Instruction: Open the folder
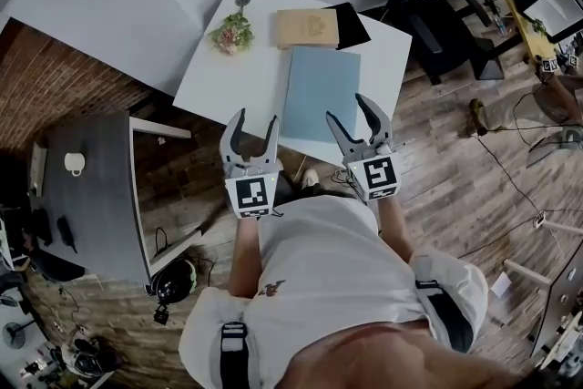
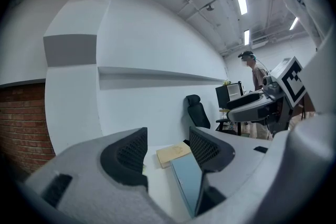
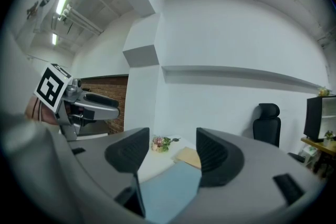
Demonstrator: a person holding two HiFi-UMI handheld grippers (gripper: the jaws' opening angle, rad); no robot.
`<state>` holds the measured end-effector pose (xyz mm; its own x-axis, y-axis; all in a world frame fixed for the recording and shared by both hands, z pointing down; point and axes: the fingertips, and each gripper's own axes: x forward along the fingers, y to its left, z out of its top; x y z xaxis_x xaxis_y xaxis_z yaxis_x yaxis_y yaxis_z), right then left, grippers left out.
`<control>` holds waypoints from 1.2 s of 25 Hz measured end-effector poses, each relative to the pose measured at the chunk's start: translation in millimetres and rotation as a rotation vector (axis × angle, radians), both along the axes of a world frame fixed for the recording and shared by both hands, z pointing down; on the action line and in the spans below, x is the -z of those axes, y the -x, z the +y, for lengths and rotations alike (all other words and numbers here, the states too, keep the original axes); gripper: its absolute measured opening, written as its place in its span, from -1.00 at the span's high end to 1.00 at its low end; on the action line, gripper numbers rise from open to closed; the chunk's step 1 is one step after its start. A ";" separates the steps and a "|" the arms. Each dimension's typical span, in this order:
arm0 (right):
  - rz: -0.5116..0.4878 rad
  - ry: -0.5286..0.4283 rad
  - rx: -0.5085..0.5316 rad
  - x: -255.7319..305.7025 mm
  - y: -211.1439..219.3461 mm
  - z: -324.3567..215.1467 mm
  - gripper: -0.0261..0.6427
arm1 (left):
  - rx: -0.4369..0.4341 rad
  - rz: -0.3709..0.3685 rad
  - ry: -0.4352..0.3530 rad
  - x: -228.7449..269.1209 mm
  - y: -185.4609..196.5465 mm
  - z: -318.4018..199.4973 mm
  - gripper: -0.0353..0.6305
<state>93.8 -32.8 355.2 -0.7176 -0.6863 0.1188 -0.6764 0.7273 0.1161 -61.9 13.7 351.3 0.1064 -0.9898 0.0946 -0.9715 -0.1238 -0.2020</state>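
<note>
The flat pale-blue folder (image 1: pixel 319 91) lies closed near the front edge of the white square worktop (image 1: pixel 239 82), with the left tool (image 1: pixel 255 118) and right tool (image 1: pixel 348 109) both gaping empty near it, so best pinch only the top cover's free edge with 1 tool, steadying with the other.

Pale blue rectangular folder (image 1: pixel 321 91) lies flat and closed on the white square table (image 1: pixel 228 77). Both grippers hang at the near edge, jaws wide apart: the left gripper (image 1: pixel 255 121) is just left of the folder, the right gripper (image 1: pixel 350 110) over its near right corner. Beyond are a tan book (image 1: pixel 307 28) and a small flower bunch (image 1: pixel 231 35).
</note>
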 end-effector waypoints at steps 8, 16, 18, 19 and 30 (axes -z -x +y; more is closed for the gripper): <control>0.005 -0.001 -0.035 -4.6 5.5 -25.9 0.08 | -0.035 0.003 -0.013 -2.4 7.0 -31.2 0.09; 0.028 0.004 -0.097 -3.7 21.5 -55.5 0.05 | -0.108 0.016 -0.002 -7.3 24.8 -74.0 0.04; 0.039 0.011 -0.117 -5.7 24.8 -62.5 0.05 | -0.131 0.022 0.009 -10.4 29.4 -84.7 0.03; 0.044 0.017 -0.128 -6.9 26.9 -65.8 0.05 | -0.142 0.026 0.015 -12.3 32.1 -90.2 0.03; 0.110 0.079 -0.231 -29.3 53.6 -96.2 0.05 | -0.288 0.067 0.097 -46.1 54.8 -142.4 0.03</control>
<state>40.1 -129.0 384.6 -0.5228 -0.8159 0.2469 -0.8120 0.5648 0.1470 -116.7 -128.7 397.5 0.3900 -0.9050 0.1700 -0.9047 -0.4110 -0.1124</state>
